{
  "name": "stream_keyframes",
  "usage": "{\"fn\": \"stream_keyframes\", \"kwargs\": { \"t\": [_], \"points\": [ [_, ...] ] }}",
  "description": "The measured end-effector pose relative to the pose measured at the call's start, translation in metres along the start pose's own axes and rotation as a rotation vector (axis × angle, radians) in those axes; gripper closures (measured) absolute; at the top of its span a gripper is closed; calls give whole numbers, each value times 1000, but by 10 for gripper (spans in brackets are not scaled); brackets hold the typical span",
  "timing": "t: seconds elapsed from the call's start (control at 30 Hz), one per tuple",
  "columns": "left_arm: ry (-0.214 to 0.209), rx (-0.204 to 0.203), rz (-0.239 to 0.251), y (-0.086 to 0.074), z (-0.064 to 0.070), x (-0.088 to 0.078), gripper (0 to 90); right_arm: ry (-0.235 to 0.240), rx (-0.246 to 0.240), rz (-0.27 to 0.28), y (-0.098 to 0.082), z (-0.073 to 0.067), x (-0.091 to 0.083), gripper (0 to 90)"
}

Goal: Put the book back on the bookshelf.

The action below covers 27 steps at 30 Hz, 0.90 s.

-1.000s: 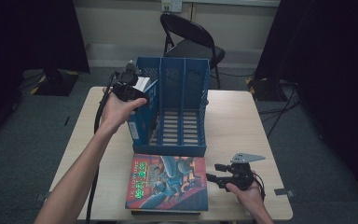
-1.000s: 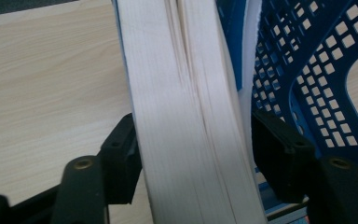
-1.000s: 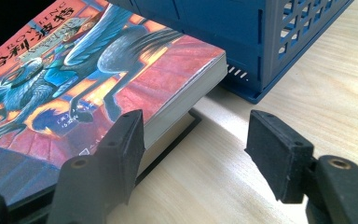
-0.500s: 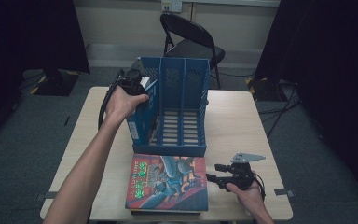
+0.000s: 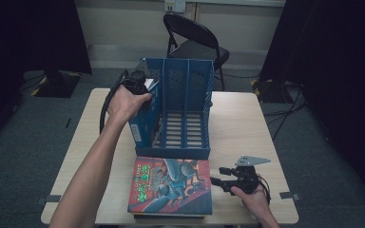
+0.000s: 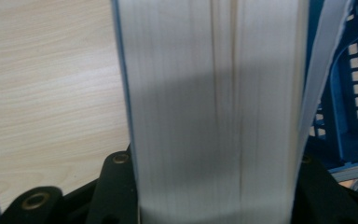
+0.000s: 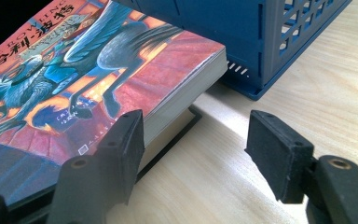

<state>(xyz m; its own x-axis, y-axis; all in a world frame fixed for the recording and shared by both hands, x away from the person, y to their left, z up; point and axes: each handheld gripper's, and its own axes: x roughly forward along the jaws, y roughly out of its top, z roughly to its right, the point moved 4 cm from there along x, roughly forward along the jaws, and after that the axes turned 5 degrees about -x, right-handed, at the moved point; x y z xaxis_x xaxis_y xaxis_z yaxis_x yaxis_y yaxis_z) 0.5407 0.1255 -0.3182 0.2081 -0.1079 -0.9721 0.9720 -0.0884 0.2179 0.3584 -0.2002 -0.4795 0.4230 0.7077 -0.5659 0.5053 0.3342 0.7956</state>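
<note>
A thick blue-covered book (image 5: 141, 122) stands upright at the left end of the blue slotted rack (image 5: 186, 81). My left gripper (image 5: 142, 89) comes down on its top edge. In the left gripper view the book's pale page block (image 6: 214, 107) spans the whole gap between the jaws, which have just been closing and now press both sides. A red and blue illustrated book (image 5: 171, 185) lies flat in front of the rack, on top of another book (image 7: 170, 139). My right gripper (image 5: 215, 181) rests on the table at this stack's right edge, open, with nothing between its pads (image 7: 279, 154).
The wooden table (image 5: 247, 123) has bare room to the right of the rack and on its left side. A black folding chair (image 5: 195, 42) stands behind the table. The rack's front corner (image 7: 261, 56) is close ahead of the right gripper.
My left hand has shifted slightly right onto the upright book at the rack, and its jaws have closed around it. The right gripper and the flat books have not moved.
</note>
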Motion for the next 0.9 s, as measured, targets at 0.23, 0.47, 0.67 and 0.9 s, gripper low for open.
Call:
{"fn": "stream_keyframes", "kwargs": {
  "t": [0.23,0.47,0.67,0.9],
  "points": [
    [-18,-13,-13,1,-3,0,599,-1,3,-2,-1,1,-1,367],
    [-32,-13,-6,2,-1,-1,612,-3,7,4,-1,3,-1,366],
    [-28,-6,30,9,0,-1,613,-2,8,2,0,3,0,366],
    [-17,-34,66,22,2,1,613,7,14,5,-1,2,-1,366]
  ]
}}
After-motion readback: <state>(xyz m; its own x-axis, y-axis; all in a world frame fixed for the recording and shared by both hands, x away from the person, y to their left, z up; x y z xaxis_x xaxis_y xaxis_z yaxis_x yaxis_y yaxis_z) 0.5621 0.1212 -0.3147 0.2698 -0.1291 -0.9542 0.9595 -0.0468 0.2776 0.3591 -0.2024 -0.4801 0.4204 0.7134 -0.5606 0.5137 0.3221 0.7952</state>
